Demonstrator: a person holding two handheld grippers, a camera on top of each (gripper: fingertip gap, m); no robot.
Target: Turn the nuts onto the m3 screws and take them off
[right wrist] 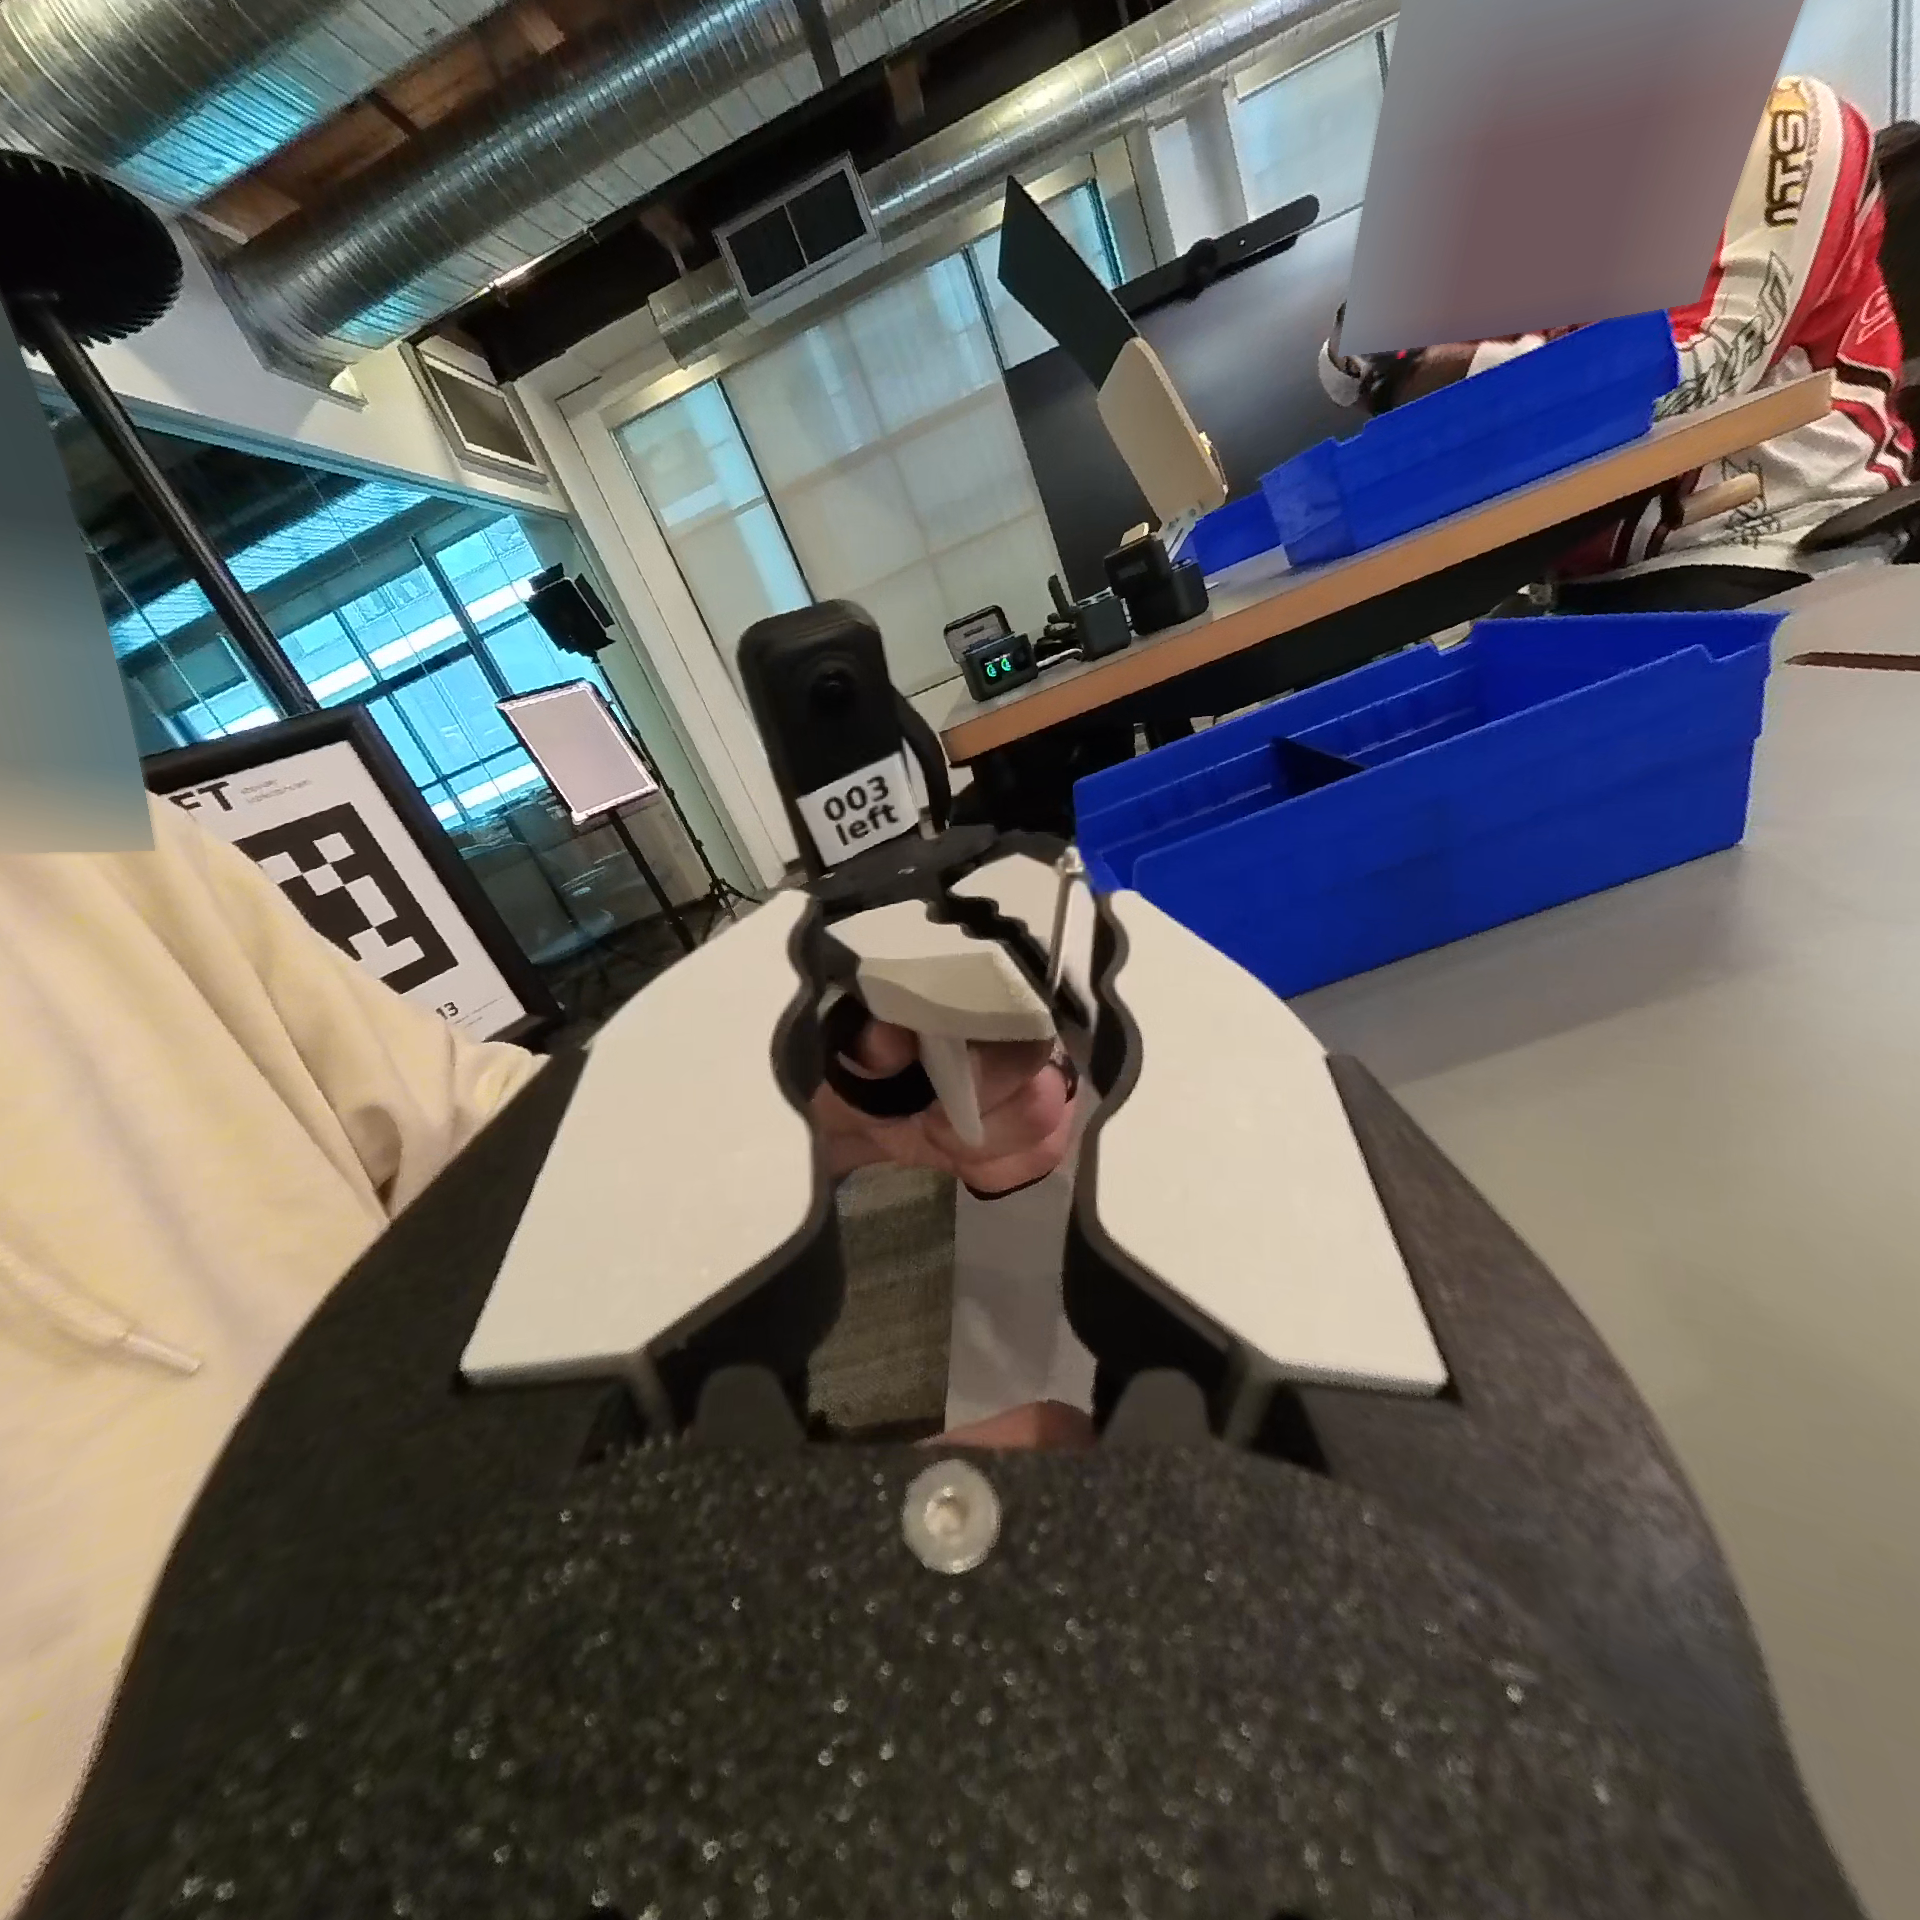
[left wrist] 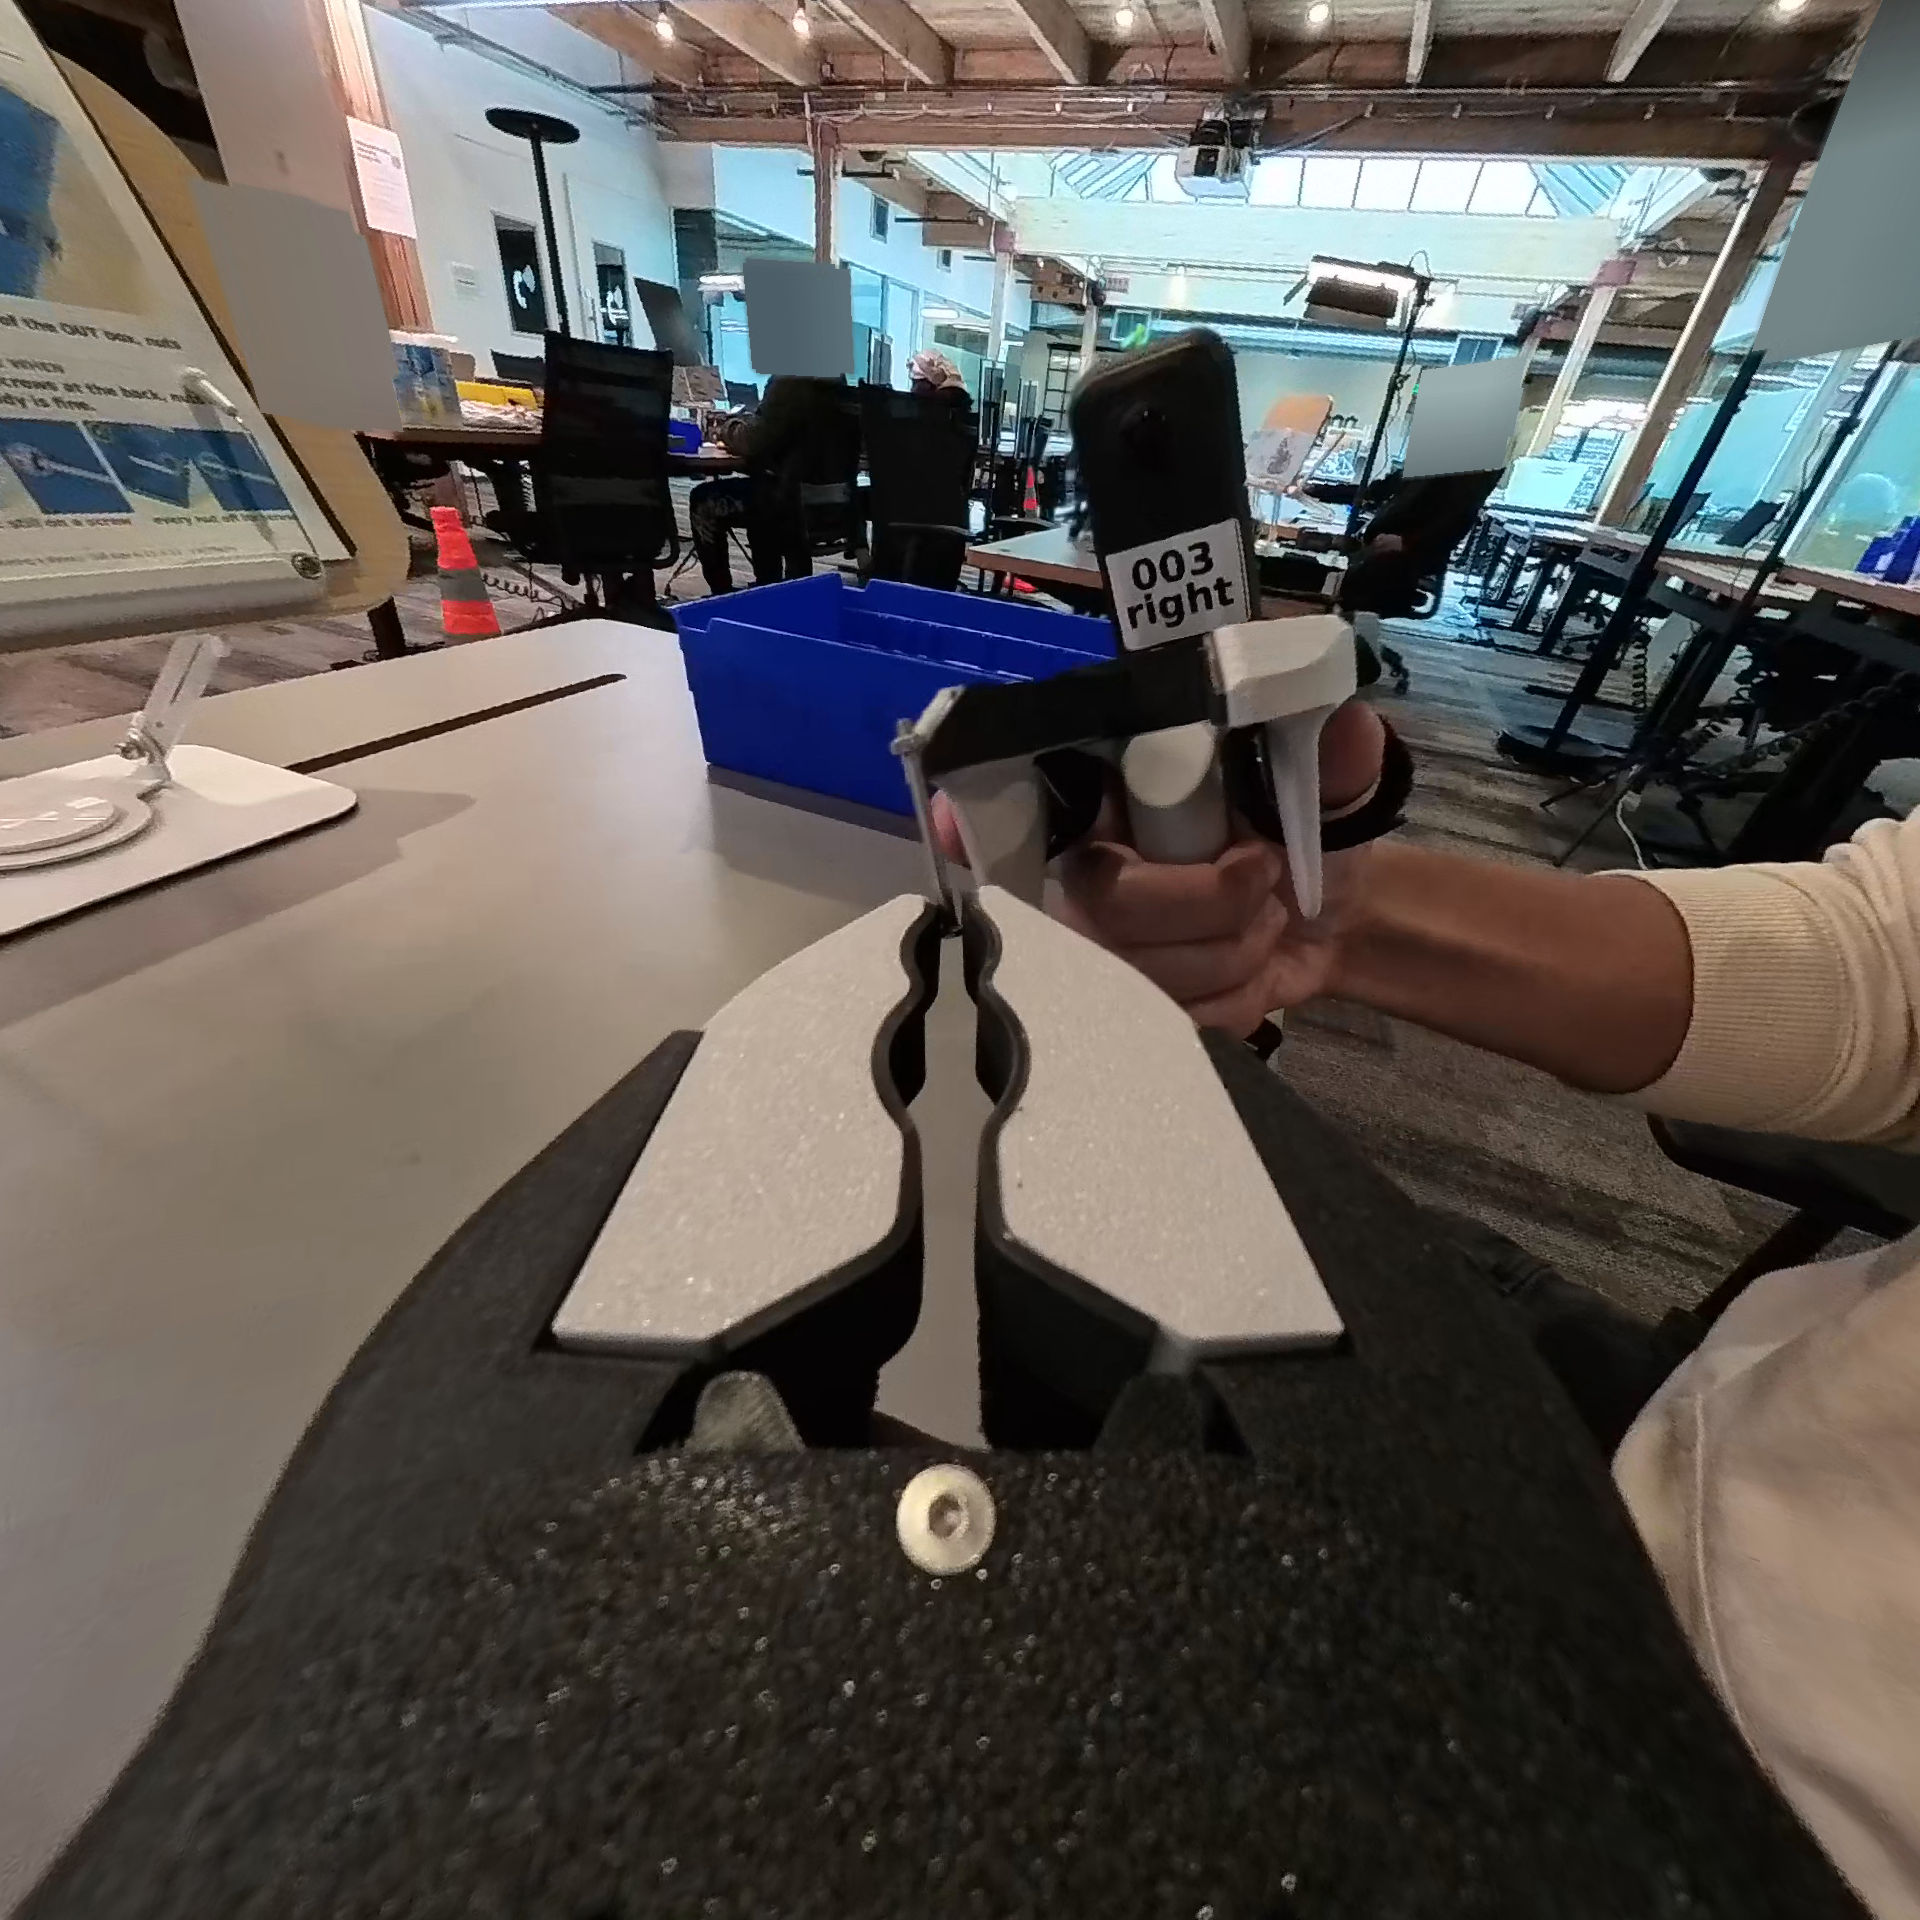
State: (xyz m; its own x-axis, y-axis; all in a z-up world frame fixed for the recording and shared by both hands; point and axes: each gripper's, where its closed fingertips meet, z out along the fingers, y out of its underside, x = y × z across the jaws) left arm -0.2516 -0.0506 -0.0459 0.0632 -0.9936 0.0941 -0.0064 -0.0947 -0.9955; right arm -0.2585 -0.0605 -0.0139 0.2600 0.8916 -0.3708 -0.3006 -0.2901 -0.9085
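Two grippers meet on one m3 screw (left wrist: 932, 831). Left gripper (left wrist: 951, 928) pinches its lower end; right gripper's (right wrist: 956, 914) grip — can't tell. Keep screw axis steady, twist w/ light pressure.

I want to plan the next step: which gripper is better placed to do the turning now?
Probably the right. The left gripper is shut on the lower end of the screw and steadies it. The right gripper is open, with one finger beside the screw's upper end.
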